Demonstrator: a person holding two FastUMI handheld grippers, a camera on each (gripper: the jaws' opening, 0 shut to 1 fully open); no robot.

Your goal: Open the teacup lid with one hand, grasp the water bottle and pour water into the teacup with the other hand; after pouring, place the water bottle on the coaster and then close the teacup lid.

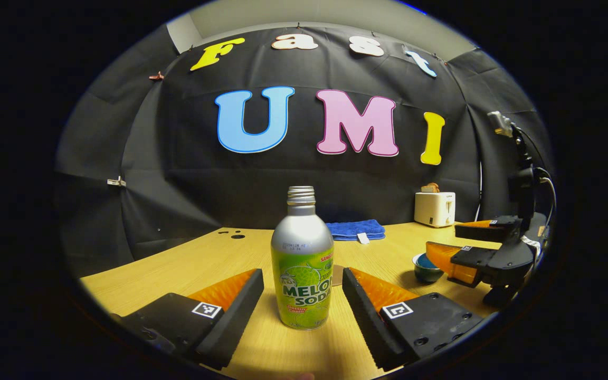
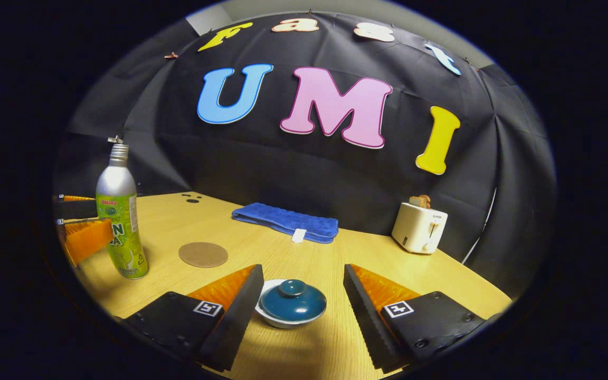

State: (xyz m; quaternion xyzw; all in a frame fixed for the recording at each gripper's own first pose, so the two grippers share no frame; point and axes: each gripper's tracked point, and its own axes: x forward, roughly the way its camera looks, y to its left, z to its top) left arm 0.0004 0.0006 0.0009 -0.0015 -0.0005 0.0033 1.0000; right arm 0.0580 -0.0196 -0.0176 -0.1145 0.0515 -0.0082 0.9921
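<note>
Wood makes up the table (image 2: 304,253), and a black cloth wall stands behind it. A blue towel (image 2: 283,220) and a white toaster (image 2: 420,228) sit far back by the wall.

On the table stands the bottle (image 1: 302,264), upright, with no cap on its neck. It is right between the 2 fingers of the left gripper (image 1: 302,295). Those fingers are wide open, with a gap on each side of the bottle, and hold nothing. The teacup (image 2: 291,305) sits low on the table with its round lid (image 2: 292,300) still on. It is between the 2 fingers of the right gripper (image 2: 301,303), which are also wide open and do not touch it. A round brown coaster (image 2: 203,254) lies flat on the table, near the bottle and apart from it.

The step in hand looks like the start: get hold of the lid and the bottle. To do it well, the right gripper should likely close on the small knob on top of the lid and lift straight up. The left gripper should squeeze the wide part of the bottle evenly so it does not tip.

Both grippers are held low and level, pointing forward over the table. In the left gripper view, the right gripper shows off to the side by the teacup.
</note>
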